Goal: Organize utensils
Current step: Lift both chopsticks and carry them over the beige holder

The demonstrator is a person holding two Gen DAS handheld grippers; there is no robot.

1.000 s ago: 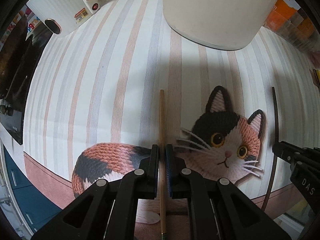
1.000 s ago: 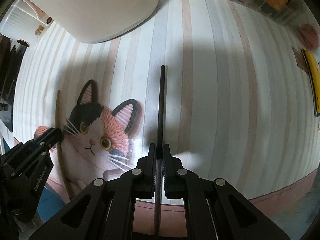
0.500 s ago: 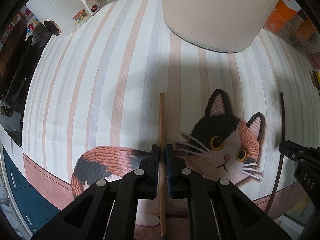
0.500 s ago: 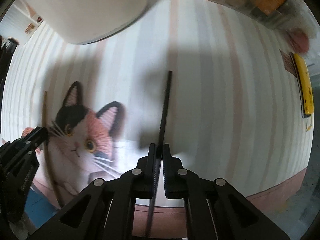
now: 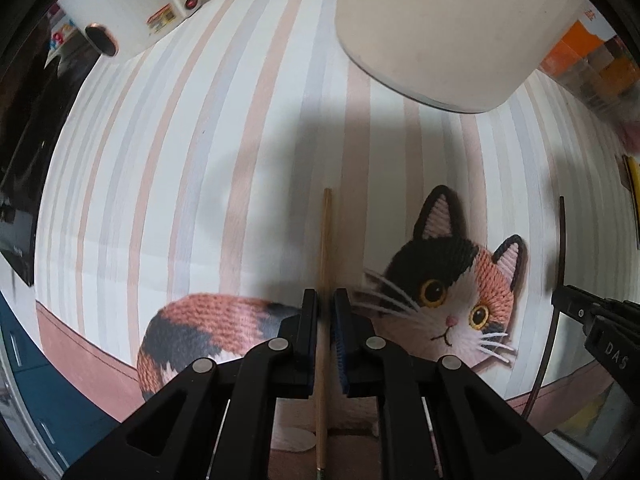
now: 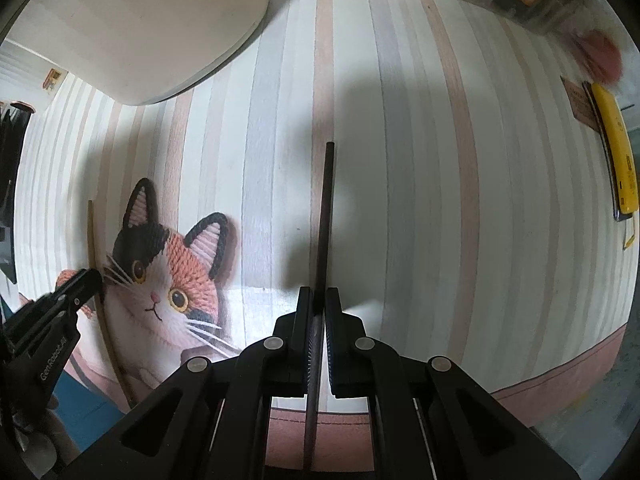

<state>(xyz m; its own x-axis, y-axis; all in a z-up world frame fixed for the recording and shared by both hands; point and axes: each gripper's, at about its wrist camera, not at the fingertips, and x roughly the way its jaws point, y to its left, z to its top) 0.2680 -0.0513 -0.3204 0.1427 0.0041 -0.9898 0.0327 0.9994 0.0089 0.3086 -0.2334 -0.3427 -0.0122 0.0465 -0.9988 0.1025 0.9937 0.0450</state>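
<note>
My left gripper [image 5: 326,300] is shut on a light wooden chopstick [image 5: 325,240], which runs straight ahead between the pads above a striped mat. My right gripper [image 6: 316,298] is shut on a dark chopstick [image 6: 325,216], also pointing straight ahead. In the left wrist view the dark chopstick [image 5: 560,248] and the right gripper show at the right edge. The wooden chopstick [image 6: 93,236] and the left gripper appear at the left edge of the right wrist view. A cream round container [image 5: 440,28] stands at the mat's far side.
The striped mat [image 5: 180,160] carries a calico cat picture [image 5: 452,300]. A white appliance with a red button [image 5: 132,12] stands far left. Orange boxes [image 5: 580,52] line the far right. A yellow tool [image 6: 616,152] lies beyond the mat's right edge.
Both grippers have drifted over the mat with their chopsticks still held; the cream container now looms larger in the left wrist view. The dark chopstick, tilted half a second ago, points straight again.
</note>
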